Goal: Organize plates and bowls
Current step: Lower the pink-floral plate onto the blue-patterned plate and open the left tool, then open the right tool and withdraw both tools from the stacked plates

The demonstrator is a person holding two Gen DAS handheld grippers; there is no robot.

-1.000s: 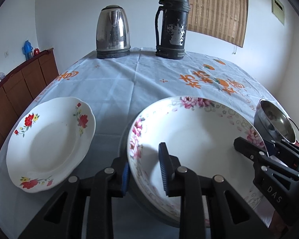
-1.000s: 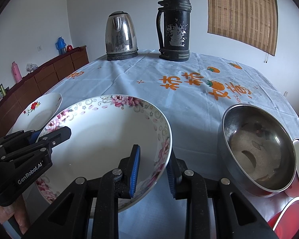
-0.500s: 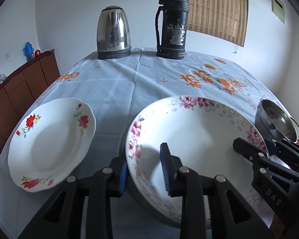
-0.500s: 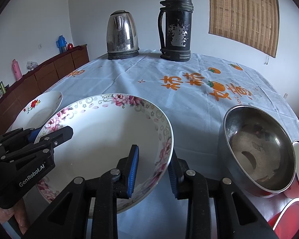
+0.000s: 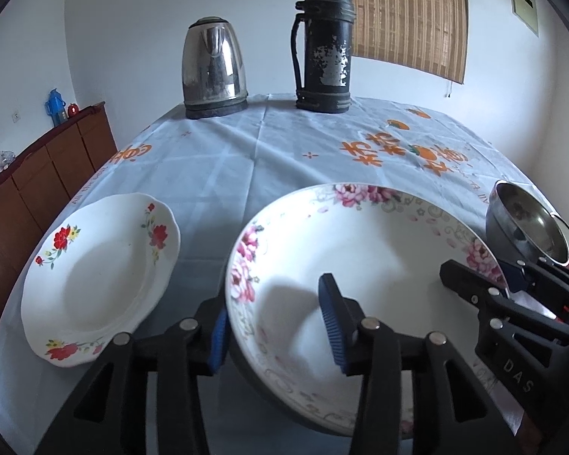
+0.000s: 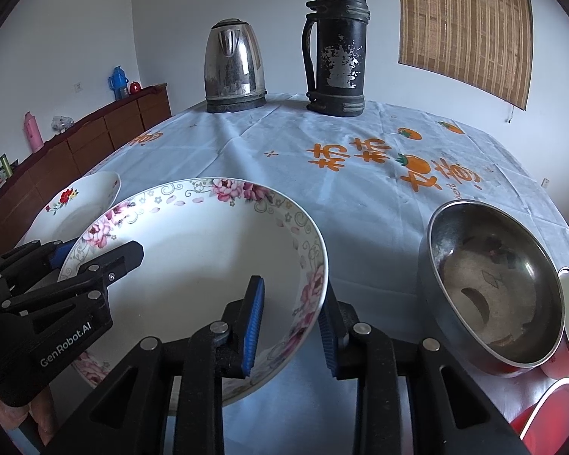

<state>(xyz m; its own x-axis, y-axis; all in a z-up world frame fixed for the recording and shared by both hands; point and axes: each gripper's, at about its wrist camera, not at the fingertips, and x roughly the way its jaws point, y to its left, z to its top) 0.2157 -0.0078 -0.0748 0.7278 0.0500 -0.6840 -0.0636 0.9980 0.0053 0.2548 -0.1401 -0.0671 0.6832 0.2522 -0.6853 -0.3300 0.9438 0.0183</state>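
Pink-flowered plate (image 5: pixel 360 261), white and deep with a scrolled rim, sits between both claws. Left gripper (image 5: pixel 277 326) straddles its left rim, jaws opening, pads clear. Right gripper (image 6: pixel 290 326) clamps its right rim.

Large floral plate (image 6: pixel 193 250): near rim hidden behind my right tongs (image 6: pixel 290 326) and its left rim behind my left tongs (image 6: pixel 95 261), so what it sits on cannot be told. Red dishes (image 6: pixel 550 413) at the lower right: cut off by the picture's edge and partly covered by the steel bowl (image 6: pixel 489 288), kind and count unclear. Small items (image 6: pixel 62 121) on the sideboard (image 6: pixel 95 140): too small to identify; near bench (image 5: pixel 208 174) edge hidden under my tongs.
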